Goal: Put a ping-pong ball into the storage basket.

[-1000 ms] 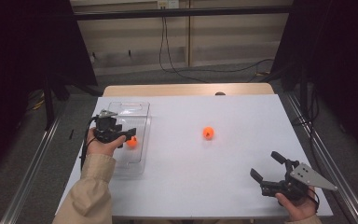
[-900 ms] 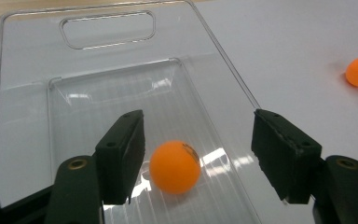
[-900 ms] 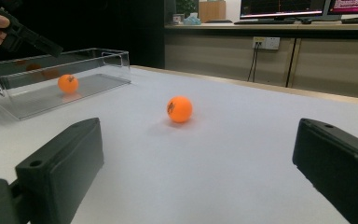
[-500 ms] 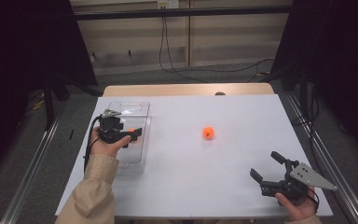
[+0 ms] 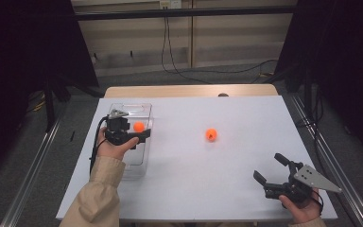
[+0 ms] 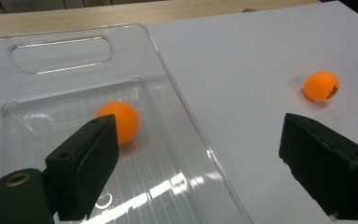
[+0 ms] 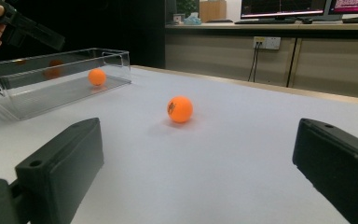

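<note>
A clear plastic tray (image 5: 134, 163) (image 6: 56, 56) (image 7: 28, 93) lies at the table's left. One orange ball (image 5: 138, 126) (image 6: 121, 119) (image 7: 96, 77) rests on its floor. My left gripper (image 5: 141, 135) (image 6: 205, 140) hovers over the tray; its jaws have just been opening and now stand apart with nothing between them, the ball lying just beyond the left jaw. A second orange ball (image 5: 211, 135) (image 6: 321, 86) (image 7: 180, 109) sits on the white table (image 5: 217, 179) near the middle. My right gripper (image 5: 268, 167) (image 7: 200, 140) is held open at the front right, pointing toward that ball from a distance.
The table's far edge is a wooden strip (image 5: 189, 91). Cables (image 5: 179, 66) trail on the floor behind it. Dark frames stand at both sides. In the right gripper view, a counter with monitors (image 7: 284, 9) is in the background.
The left gripper held an orange ball over the tray a second ago; its jaws have opened and the ball now lies in the tray. The right gripper has stayed put.
</note>
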A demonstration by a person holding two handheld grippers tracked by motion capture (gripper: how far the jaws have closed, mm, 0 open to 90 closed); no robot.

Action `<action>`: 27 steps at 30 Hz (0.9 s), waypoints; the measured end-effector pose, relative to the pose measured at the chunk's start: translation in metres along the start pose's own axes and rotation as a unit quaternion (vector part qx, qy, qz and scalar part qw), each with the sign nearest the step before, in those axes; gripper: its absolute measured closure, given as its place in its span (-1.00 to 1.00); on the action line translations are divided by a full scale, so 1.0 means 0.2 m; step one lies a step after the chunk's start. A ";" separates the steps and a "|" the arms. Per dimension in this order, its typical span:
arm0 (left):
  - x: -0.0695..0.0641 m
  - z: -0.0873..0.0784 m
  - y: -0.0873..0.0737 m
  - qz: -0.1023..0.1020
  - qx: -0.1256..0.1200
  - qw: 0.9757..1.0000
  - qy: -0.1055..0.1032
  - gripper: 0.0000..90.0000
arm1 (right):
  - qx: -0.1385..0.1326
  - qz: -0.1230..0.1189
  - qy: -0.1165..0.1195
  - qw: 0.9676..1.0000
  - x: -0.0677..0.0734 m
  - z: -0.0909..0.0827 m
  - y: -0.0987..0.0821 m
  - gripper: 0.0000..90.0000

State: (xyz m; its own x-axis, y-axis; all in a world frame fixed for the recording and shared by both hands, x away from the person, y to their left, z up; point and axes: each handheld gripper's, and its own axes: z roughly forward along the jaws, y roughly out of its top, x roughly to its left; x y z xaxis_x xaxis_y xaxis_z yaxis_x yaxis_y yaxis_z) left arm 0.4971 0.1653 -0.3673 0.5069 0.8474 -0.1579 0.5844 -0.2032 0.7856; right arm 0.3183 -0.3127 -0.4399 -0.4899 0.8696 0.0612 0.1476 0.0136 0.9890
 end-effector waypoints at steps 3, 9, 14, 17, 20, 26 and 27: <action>-0.02 0.01 0.00 -0.001 -0.005 1.000 -0.007 -0.73 | 0.000 0.000 0.002 1.000 0.00 0.00 0.00 -0.97; -0.06 0.03 0.01 0.009 0.002 1.000 -0.013 -0.73 | 0.001 -0.003 0.003 1.000 0.00 0.00 0.00 -0.97; -0.10 0.05 0.01 0.006 -0.002 1.000 -0.022 -0.74 | 0.001 -0.002 0.004 1.000 0.00 0.00 0.00 -0.97; -0.12 0.06 0.02 0.013 0.001 1.000 -0.025 -0.74 | 0.002 -0.002 0.005 1.000 0.00 0.01 0.00 -0.97; -0.15 0.07 0.02 0.011 -0.003 1.000 -0.028 -0.74 | 0.001 0.000 0.004 1.000 0.00 0.00 0.00 -0.97; -0.19 0.10 0.03 0.013 -0.004 0.999 -0.036 -0.74 | 0.002 -0.005 0.006 1.000 0.00 0.01 0.00 -0.97; -0.20 0.10 0.03 0.018 0.000 0.999 -0.036 -0.74 | 0.002 -0.004 0.006 1.000 0.00 0.00 0.00 -0.97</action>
State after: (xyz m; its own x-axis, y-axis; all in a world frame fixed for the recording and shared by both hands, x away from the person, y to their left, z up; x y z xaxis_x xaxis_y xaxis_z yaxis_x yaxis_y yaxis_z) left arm 0.4939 0.1203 -0.3681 0.5725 0.8016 -0.1725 0.5650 -0.2332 0.7915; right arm 0.3188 -0.3116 -0.4399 -0.5014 0.8635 0.0556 0.1479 0.0222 0.9888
